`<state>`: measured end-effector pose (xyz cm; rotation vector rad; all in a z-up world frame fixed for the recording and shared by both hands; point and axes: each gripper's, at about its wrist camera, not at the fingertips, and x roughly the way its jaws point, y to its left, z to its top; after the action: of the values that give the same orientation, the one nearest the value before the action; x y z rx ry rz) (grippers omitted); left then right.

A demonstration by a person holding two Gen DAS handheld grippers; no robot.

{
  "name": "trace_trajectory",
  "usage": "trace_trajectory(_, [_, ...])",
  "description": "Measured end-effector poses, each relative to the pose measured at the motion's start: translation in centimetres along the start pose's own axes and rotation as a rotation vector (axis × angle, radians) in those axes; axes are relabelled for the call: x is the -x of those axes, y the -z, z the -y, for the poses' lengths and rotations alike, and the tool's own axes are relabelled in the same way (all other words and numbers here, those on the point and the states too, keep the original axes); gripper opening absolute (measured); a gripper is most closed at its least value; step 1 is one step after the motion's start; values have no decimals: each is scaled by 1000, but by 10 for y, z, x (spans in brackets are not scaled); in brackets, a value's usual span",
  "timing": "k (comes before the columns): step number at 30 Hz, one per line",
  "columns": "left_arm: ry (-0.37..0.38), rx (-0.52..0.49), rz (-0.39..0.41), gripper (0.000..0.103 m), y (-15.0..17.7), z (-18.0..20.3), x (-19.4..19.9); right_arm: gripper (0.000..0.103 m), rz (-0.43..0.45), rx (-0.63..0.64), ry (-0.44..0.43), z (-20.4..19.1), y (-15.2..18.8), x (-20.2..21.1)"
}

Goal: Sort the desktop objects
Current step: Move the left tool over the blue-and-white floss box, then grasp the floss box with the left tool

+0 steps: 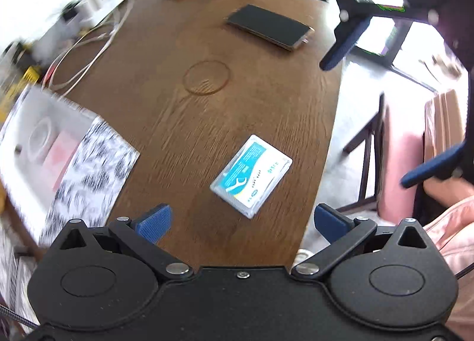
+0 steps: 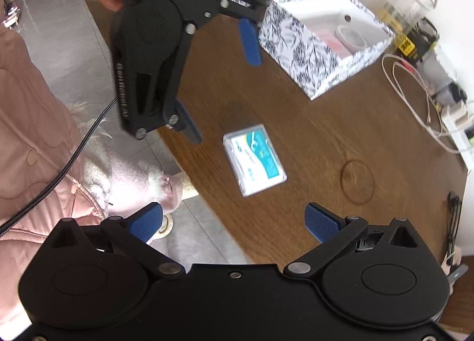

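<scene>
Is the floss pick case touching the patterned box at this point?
Apart. The right wrist view shows a stretch of bare wooden table between the floss pick case and the patterned box; the left wrist view shows the same gap.

Home: wooden desk [image 1: 237, 98], pink-cushioned chair [image 1: 403, 157], tiled floor [image 2: 68, 53], charging cables [image 2: 414, 98], clutter by wall
</scene>
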<state>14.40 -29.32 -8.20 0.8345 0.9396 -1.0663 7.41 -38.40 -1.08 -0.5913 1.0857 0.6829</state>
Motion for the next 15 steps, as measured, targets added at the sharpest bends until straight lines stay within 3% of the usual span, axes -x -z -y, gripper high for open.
trace_trajectory(9, [56,-196,-52,103,-19,12,-51,103,5,-52,-16,4,10,-8])
trace_trajectory(15, [77,-266,-67,101,-24,13,-75,103,9,-85,-22,5,13,-15])
